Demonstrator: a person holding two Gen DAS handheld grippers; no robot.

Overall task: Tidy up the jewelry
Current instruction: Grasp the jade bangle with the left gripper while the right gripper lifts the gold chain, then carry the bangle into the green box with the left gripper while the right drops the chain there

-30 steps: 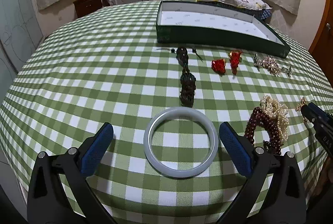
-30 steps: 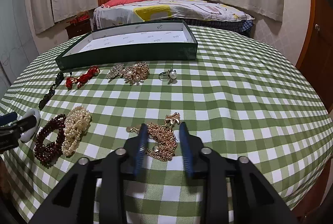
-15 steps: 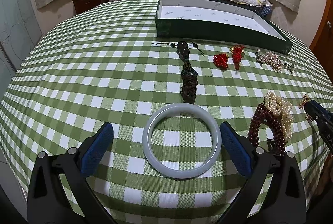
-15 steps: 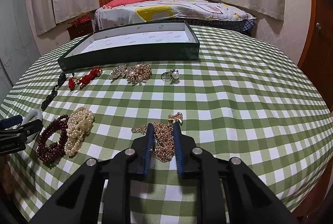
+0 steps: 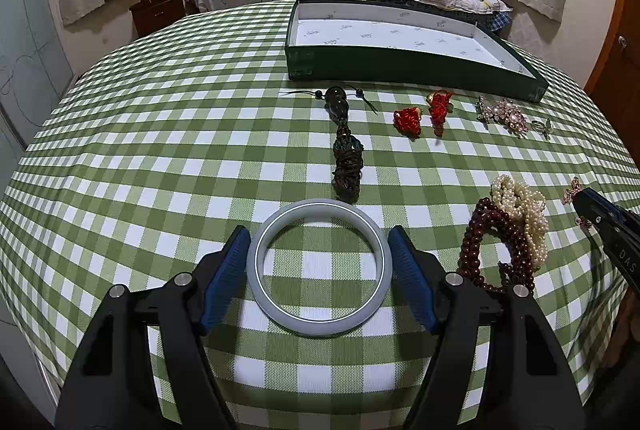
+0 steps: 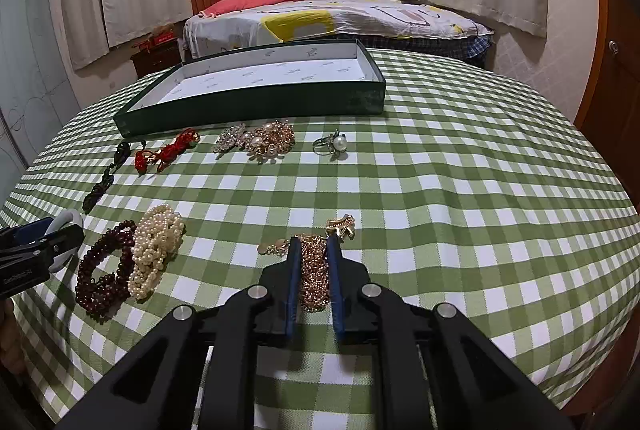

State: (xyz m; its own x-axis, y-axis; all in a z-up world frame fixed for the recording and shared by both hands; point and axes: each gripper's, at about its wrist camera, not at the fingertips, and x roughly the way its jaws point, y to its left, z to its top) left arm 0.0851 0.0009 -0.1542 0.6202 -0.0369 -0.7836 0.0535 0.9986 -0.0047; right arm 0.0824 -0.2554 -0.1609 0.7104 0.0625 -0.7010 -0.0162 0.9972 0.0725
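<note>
A pale jade bangle (image 5: 319,322) lies flat on the green checked cloth. My left gripper (image 5: 319,242) has closed on it, blue pads touching both sides. A gold chain necklace (image 6: 313,270) lies on the cloth; my right gripper (image 6: 313,246) is shut on it. The open green box (image 6: 256,102) with a white floor stands empty at the back, also in the left wrist view (image 5: 400,70).
A dark red bead bracelet (image 6: 100,270) and pearl strand (image 6: 156,246) lie between the grippers. A dark tassel pendant (image 5: 346,150), red knots (image 5: 420,114), gold brooches (image 6: 260,140) and a pearl ring (image 6: 332,144) lie before the box. A bed stands behind.
My left gripper's fingers closed in from wide open onto the bangle. My right gripper's fingers narrowed onto the gold necklace.
</note>
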